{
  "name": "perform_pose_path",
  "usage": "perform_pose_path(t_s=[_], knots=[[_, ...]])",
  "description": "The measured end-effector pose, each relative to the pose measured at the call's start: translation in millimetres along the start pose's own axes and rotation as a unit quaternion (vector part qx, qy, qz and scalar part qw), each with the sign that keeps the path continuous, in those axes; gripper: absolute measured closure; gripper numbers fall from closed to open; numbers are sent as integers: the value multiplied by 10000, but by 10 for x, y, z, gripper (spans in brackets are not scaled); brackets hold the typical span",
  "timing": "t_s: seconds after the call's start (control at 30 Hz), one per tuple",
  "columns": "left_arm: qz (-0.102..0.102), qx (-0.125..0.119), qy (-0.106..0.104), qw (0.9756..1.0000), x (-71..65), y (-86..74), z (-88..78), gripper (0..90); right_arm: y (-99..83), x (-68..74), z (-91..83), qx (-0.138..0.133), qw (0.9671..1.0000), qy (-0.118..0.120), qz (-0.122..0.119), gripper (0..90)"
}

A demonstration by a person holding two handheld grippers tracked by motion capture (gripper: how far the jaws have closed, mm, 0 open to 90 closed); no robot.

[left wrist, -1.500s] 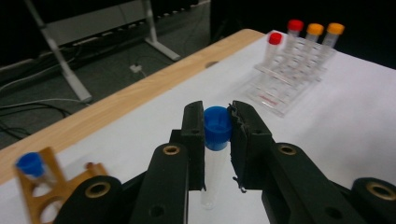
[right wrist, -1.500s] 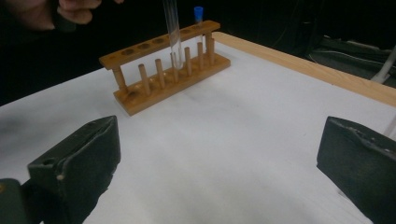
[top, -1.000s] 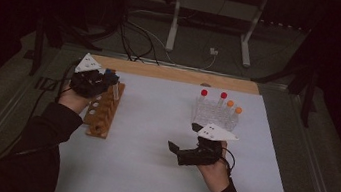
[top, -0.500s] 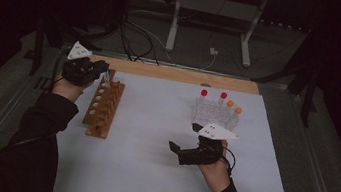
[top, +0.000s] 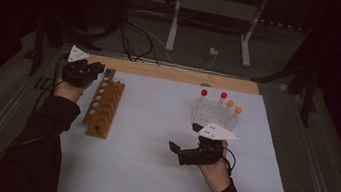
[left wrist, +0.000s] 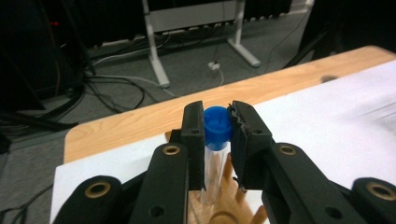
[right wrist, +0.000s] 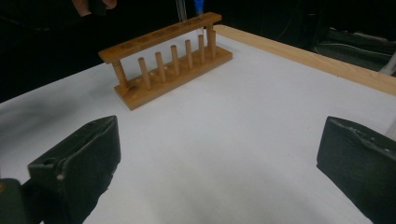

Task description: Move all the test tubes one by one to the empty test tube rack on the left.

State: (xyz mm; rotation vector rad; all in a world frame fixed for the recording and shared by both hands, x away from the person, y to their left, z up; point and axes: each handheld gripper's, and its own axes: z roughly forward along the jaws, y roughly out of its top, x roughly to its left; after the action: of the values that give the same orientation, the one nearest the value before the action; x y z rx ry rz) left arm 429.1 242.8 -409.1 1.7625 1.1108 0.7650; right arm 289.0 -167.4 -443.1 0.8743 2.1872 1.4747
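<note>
jaws of the left gripper (left wrist: 217,128) stand close on either side of a blue-capped tube (left wrist: 216,140), the left one against the cap and the right one touching or nearly so; whether they truly clamp it i cannot tell from here. the tube is upright at the far end of the wooden rack (top: 103,107), its lower part down between the rack's posts, so it seems seated in or just over the end hole.

risk, as i judge it: the hold is high, on the smooth round cap rather than the clear wall. a tilt of the hand could lever the slim tube against the hole's rim and jam it, or the cap could slip between the flat black pads. the rack is light-looking bare wood on a smooth white sheet (top: 151,149), so a sideways pull might drag or tip it.

the tube is clear, thin-walled and cylindrical, probably plastic; its cap is glossy blue with a moulded top. the rack is a pale plank with a row of round holes held over a base by dowels.

the right gripper (right wrist: 219,163) hovers low over the bare sheet with jaws wide apart and nothing between them. beyond it, a clear stand (top: 214,113) holds tubes with red and orange caps.
</note>
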Motion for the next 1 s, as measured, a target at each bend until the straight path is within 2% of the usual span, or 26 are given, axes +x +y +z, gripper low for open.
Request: perform_pose_path(t_s=[0.53,0.87,0.93,1.0], knots=[[-88,425,18,9991,-1,-270,238,774,-7,-22,-6,-11,10000,-7,2,0],[-110,565,-60,9983,-4,-279,245,765,1,-28,-20,-22,10000,-10,9,0],[-90,631,-124,9979,-10,-269,230,750,7,-29,-27,-39,10000,-17,7,0],[-64,607,-82,9981,-33,-258,190,643,12,-33,-36,-52,10000,-31,1,0]])
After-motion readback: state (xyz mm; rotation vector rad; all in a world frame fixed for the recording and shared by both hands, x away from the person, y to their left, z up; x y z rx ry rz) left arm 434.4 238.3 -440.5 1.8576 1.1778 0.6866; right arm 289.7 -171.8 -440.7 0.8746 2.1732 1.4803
